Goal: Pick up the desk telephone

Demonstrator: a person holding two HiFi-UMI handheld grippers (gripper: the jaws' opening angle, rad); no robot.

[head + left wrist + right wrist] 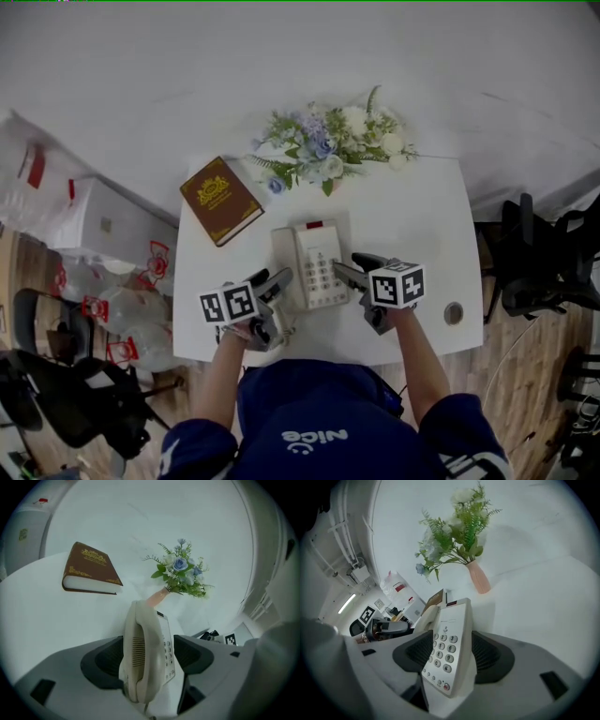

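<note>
A cream desk telephone (314, 262) lies on the white table (412, 216), handset on its left, keypad on its right. My left gripper (274, 284) is at the phone's left edge. In the left gripper view the handset side of the phone (147, 653) stands between the spread jaws, and I see no pad pressing on it. My right gripper (349, 268) is at the phone's right edge. There the keypad side (450, 644) stands between the wide jaws, with small gaps to the pads. Both grippers are open.
A brown book (221, 200) lies behind the phone on the left. A bouquet (328, 150) in a pink vase (479, 577) stands at the table's far edge. Black office chairs (539, 262) are on the right. Boxes and bags (94, 244) sit on the left.
</note>
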